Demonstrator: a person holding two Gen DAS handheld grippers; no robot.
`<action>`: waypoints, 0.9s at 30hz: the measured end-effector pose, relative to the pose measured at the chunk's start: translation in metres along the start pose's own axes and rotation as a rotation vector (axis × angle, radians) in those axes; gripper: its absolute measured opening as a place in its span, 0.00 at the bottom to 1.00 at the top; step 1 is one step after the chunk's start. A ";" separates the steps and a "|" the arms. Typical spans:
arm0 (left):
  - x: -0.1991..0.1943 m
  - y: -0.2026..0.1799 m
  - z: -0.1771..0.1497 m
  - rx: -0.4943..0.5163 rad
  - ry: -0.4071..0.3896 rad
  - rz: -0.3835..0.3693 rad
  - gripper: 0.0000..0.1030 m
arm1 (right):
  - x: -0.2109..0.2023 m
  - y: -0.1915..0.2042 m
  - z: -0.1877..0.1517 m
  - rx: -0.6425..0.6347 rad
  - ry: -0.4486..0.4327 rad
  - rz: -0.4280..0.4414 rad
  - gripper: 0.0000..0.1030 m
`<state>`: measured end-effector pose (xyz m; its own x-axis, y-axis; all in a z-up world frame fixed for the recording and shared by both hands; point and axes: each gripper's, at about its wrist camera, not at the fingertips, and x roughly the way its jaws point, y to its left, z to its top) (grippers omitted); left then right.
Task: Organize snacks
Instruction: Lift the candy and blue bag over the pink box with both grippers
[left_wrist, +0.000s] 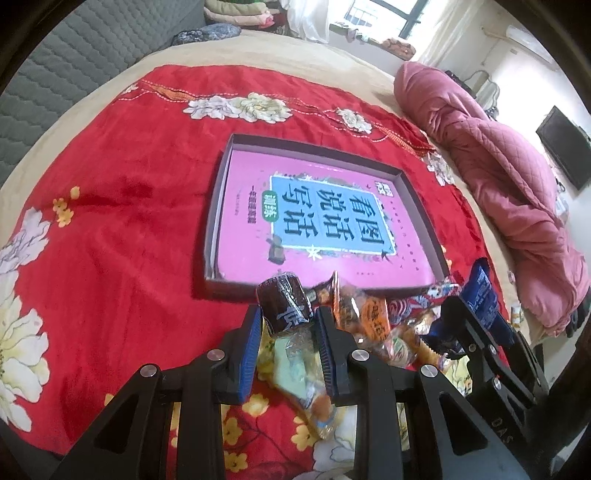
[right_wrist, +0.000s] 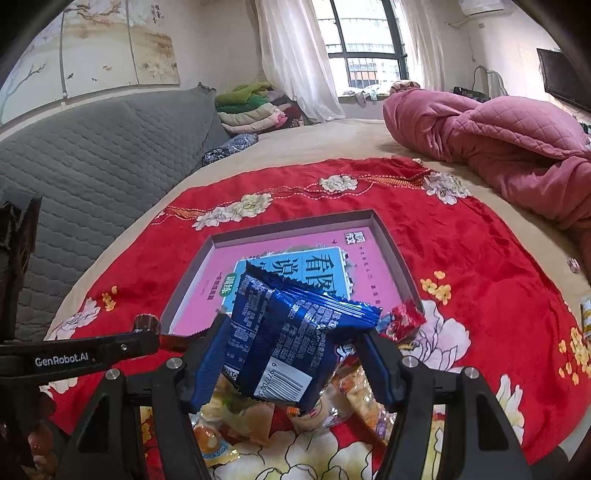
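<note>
Left gripper (left_wrist: 288, 332) clamped on a dark brown wrapped snack (left_wrist: 282, 302), lifted above the pile, just short of the box's near wall. Right gripper (right_wrist: 291, 354) clamped on a blue foil snack packet (right_wrist: 280, 332), also raised, hanging over the near corner of the box. Shallow open box (left_wrist: 218, 206) sits on a red floral blanket (left_wrist: 110, 184) spread on the bed; a pink book (left_wrist: 251, 206) covers its floor, no snacks inside. Loose snack pile (left_wrist: 373, 328) lies on the blanket just in front of the box's near wall, under and between both grippers: orange, red and clear wrappers. A red packet (right_wrist: 402, 319) rests against the box's near right corner. Pink quilt (right_wrist: 498, 144) bundled well apart on the right side of the bed. Grey quilted cover (right_wrist: 92, 158) at left.
</note>
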<state>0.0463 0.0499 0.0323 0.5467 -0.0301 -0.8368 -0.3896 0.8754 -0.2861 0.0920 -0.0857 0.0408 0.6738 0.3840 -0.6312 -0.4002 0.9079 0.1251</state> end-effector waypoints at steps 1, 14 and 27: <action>0.000 -0.001 0.002 -0.001 -0.004 -0.001 0.29 | 0.000 0.000 0.001 0.000 -0.005 -0.001 0.64; 0.014 -0.006 0.031 -0.009 -0.028 0.012 0.29 | 0.018 -0.007 0.022 -0.008 -0.047 -0.030 0.64; 0.034 -0.007 0.042 -0.007 -0.015 0.044 0.29 | 0.036 -0.012 0.030 -0.025 -0.048 -0.054 0.64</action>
<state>0.0990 0.0634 0.0256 0.5399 0.0160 -0.8416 -0.4188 0.8724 -0.2521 0.1394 -0.0777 0.0396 0.7234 0.3431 -0.5992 -0.3779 0.9230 0.0722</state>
